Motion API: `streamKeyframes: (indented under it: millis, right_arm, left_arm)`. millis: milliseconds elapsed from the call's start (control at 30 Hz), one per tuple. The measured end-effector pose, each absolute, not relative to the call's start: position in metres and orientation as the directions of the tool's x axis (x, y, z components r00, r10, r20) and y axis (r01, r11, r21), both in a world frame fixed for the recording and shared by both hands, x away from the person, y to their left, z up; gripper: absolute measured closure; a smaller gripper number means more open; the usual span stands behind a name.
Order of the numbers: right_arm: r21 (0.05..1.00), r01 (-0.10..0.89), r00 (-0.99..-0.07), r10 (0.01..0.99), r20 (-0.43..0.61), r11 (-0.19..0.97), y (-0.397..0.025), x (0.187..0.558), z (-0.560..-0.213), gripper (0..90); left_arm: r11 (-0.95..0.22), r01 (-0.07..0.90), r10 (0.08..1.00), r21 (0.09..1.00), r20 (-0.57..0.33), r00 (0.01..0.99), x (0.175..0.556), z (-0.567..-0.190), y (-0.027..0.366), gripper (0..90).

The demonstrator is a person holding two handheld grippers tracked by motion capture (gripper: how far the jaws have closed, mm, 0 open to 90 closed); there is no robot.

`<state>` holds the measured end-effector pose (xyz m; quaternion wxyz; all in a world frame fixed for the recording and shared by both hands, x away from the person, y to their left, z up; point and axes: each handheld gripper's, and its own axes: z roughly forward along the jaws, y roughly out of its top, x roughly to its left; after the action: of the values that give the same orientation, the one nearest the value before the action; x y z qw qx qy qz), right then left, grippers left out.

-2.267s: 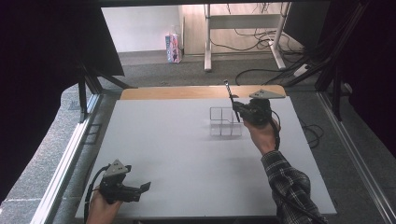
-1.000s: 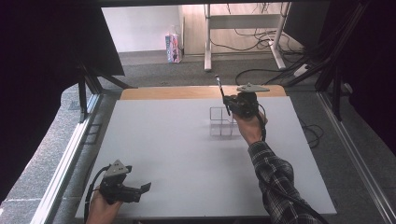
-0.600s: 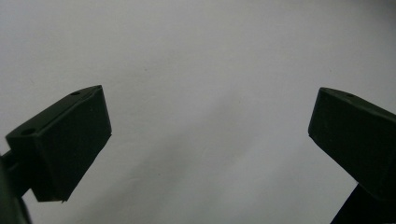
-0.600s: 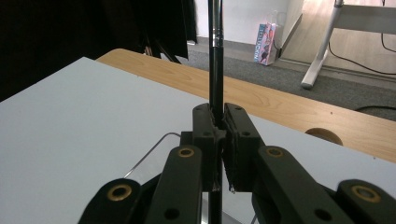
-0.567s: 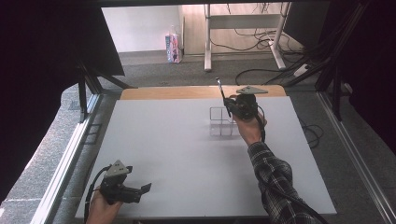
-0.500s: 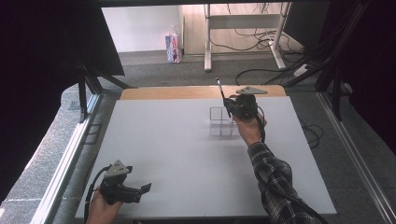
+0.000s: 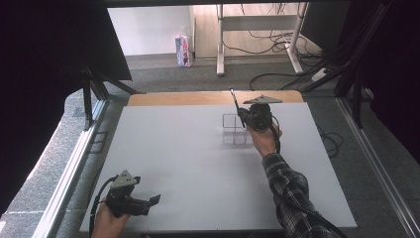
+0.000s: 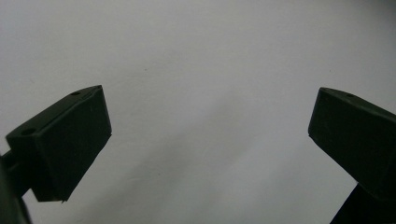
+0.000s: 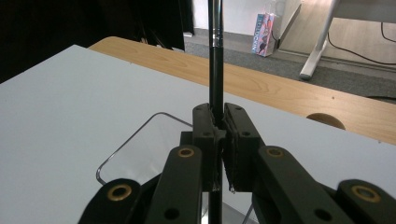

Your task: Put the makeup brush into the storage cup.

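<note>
My right gripper (image 7: 241, 116) is shut on a thin black stick with a silver band (image 7: 235, 103). It holds the stick nearly upright over a clear plastic compartment box (image 7: 234, 130) at the far middle of the white table (image 7: 188, 148). In the right gripper view the jaws of the gripper (image 9: 217, 135) pinch the stick (image 9: 215, 56) low on its shaft, and the clear box (image 9: 140, 149) lies just beneath. My left gripper (image 7: 152, 201) rests near the table's front left corner. Its jaws (image 8: 210, 135) stand wide apart over bare white tabletop with nothing between them.
A wooden strip (image 7: 198, 98) runs along the table's far edge. Beyond it are grey floor, a pink carton (image 7: 183, 50), desk legs and cables. A metal rail (image 7: 74, 163) runs along the left side.
The right gripper has carried the stick slightly farther and left over the clear box, then held still. The left gripper has barely moved.
</note>
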<state>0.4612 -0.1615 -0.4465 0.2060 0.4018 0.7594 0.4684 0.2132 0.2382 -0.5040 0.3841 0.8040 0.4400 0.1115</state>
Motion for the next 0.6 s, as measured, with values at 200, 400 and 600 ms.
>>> streamKeyframes:
  millis: [200, 400, 600]
  right_arm:
    - [0.872, 0.427, -0.590, 0.805, 0.067, 0.240, -0.163, 0.460, -0.451, 83.4]
    - [0.866, 0.439, -0.586, 0.807, 0.072, 0.241, -0.164, 0.459, -0.458, 83.4]
    - [0.858, 0.448, -0.588, 0.805, 0.072, 0.250, -0.165, 0.458, -0.463, 83.4]
  left_arm:
    - [-0.318, 0.623, 0.794, 0.714, -0.158, 0.587, 0.213, -0.504, 0.238, 0.0]
    - [-0.318, 0.623, 0.794, 0.715, -0.158, 0.587, 0.213, -0.504, 0.238, 0.0]
    - [-0.319, 0.623, 0.794, 0.714, -0.157, 0.587, 0.213, -0.504, 0.238, 0.0]
